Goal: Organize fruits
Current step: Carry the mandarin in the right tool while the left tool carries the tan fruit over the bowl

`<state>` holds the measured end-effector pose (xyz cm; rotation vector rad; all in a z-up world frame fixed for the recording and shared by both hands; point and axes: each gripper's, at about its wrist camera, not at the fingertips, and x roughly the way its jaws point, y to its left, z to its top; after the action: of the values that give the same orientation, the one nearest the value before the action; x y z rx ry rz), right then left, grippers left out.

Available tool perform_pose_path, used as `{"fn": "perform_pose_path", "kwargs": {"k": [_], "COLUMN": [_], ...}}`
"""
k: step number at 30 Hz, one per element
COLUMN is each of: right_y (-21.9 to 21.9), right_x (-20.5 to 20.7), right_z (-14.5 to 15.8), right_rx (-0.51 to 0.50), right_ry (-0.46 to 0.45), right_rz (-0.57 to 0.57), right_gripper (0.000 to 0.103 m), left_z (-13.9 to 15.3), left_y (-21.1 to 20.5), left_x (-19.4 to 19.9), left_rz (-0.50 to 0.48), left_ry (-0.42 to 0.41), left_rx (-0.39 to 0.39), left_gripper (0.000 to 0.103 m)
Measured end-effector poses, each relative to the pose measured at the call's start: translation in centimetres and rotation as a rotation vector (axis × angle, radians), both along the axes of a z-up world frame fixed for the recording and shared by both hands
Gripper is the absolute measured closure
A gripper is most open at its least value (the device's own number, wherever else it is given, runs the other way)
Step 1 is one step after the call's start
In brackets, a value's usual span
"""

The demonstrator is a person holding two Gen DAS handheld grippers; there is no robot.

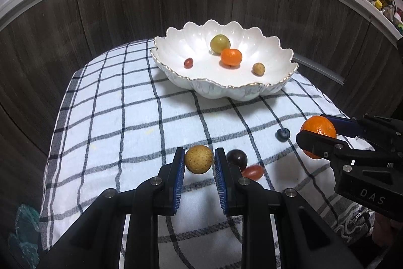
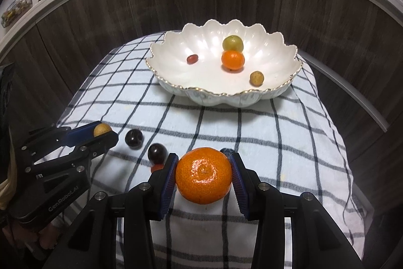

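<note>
Your left gripper (image 1: 199,160) pinches a tan fruit (image 1: 199,159) between its blue pads, low centre of the left wrist view, clear of the cloth (image 1: 126,117). Your right gripper (image 2: 204,175) pinches a mandarin (image 2: 203,175), low centre of the right wrist view; the pads press both flanks.

Step in hand, as judged: both pieces are picked and lifted, and the carry to the bowl (image 1: 252,90) is pending. The bowl sits upper centre of each frame, well apart from both grippers. It already holds a green fruit, a second mandarin, a small tan fruit and a small red one.

Next move calls for carrying each load over the scalloped rim before you open the jaws, and releasing low so nothing rolls out.

Loose on the cloth near the grippers: dark grapes (image 2: 134,138), a blueberry (image 1: 282,134) and a red fruit (image 1: 252,172).
</note>
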<state>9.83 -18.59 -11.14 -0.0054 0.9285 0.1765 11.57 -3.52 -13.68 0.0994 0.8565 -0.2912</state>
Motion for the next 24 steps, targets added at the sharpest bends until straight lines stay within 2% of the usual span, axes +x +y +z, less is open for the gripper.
{"fn": "perform_pose_path", "kwargs": {"k": [24], "right_y": [-2.5], "right_x": [4.4], "right_z": [3.4], "right_rx": [0.006], "right_ry": [-0.076], "right_rz": [-0.049], "right_gripper": [0.06], "left_z": [3.6], "left_y": [-1.6], "left_x": [4.4], "left_rz": [-0.009], "left_ry": [-0.053], "left_rx": [0.002], "left_gripper": [0.079]}}
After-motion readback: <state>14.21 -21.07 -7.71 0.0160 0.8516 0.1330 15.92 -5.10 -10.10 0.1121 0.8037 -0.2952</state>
